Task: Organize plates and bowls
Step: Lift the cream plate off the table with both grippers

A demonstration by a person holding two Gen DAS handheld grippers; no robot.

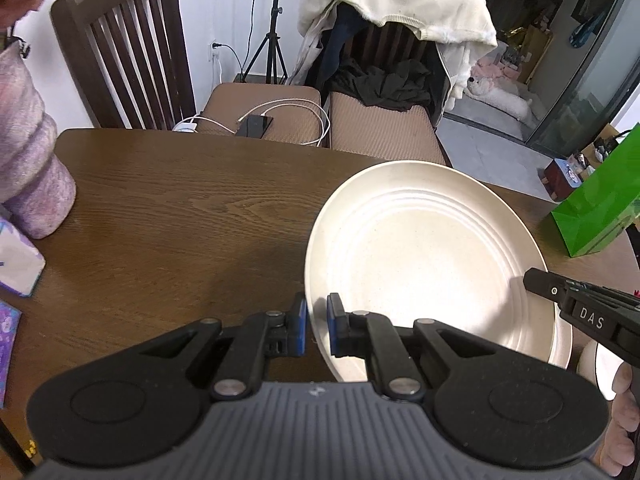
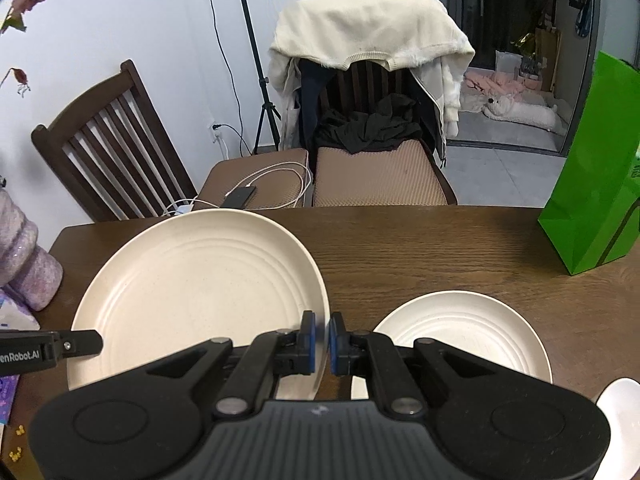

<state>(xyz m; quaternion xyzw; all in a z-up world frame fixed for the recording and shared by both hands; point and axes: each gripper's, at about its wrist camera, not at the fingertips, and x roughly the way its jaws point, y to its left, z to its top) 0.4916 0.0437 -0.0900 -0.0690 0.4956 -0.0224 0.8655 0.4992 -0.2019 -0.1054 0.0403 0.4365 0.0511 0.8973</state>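
Left wrist: left gripper (image 1: 317,320) fingers clamped narrow on near-left rim of big plate (image 1: 428,264), plate off counter (image 1: 180,220), tilted. Right gripper (image 1: 560,292) at opposite rim. Risk: thin edge pinches only; uneven pull between hands could let plate slip out.

Right wrist: right gripper (image 2: 322,340) fingers pinched on big plate's right rim. Small plate (image 2: 460,328) on counter just beside, to its right. Risk: lowering could clip it. Green bag (image 2: 592,184) far right, chairs (image 2: 116,140) behind, wood-grain top.
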